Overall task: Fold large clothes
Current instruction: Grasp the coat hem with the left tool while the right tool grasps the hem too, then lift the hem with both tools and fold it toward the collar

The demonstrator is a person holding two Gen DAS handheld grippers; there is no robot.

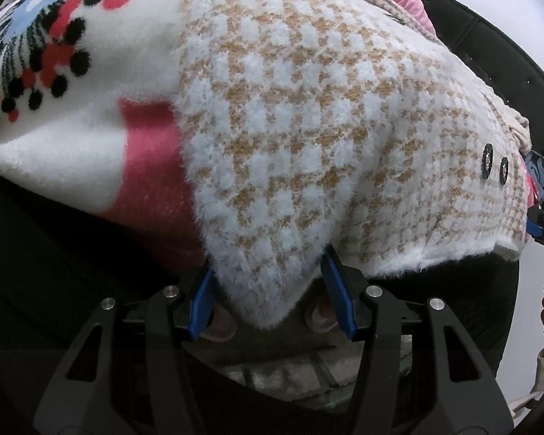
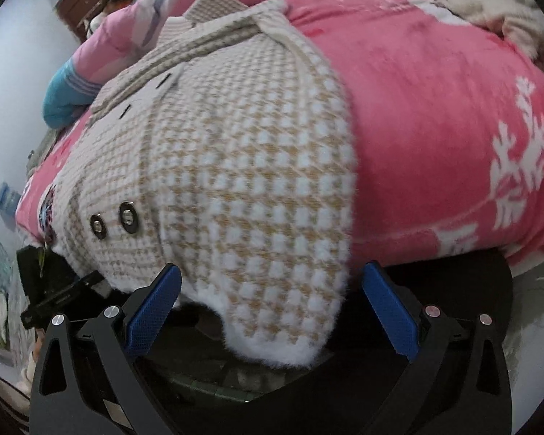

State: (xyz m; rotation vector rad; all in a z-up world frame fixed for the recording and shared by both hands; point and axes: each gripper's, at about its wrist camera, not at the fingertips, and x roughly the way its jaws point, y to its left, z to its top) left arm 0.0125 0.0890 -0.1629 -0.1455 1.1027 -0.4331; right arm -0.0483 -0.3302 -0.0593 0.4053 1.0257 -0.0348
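Your left tool (image 1: 270,290) has its two blue pads on either side of a pointed corner of the checked cardigan (image 1: 301,116). The knit fills the gap and both pads seem to press on it, so you are gripping that corner. Your right tool (image 2: 272,311) stands open: the cardigan's rounded lower edge hangs between its pads, but neither pad touches it.

The cardigan lies spread on the bed, running away from both tools, with its hem draped over the near edge of the bed toward you. Its two metal buttons (image 2: 114,219) sit up and to the left of the right tool.

The left grip is on the very tip of fluffy knit, so a hard pull could let it slide out. If you close the right tool where it is, you may catch only the fringe of fuzz and lose it on the lift. Go deeper first.

Under the cardigan lies a pink blanket (image 2: 435,116). Reach too low and you could pinch it too. Left of the left tool a flowered sweater (image 1: 54,54) touches the cardigan and could be dragged along.
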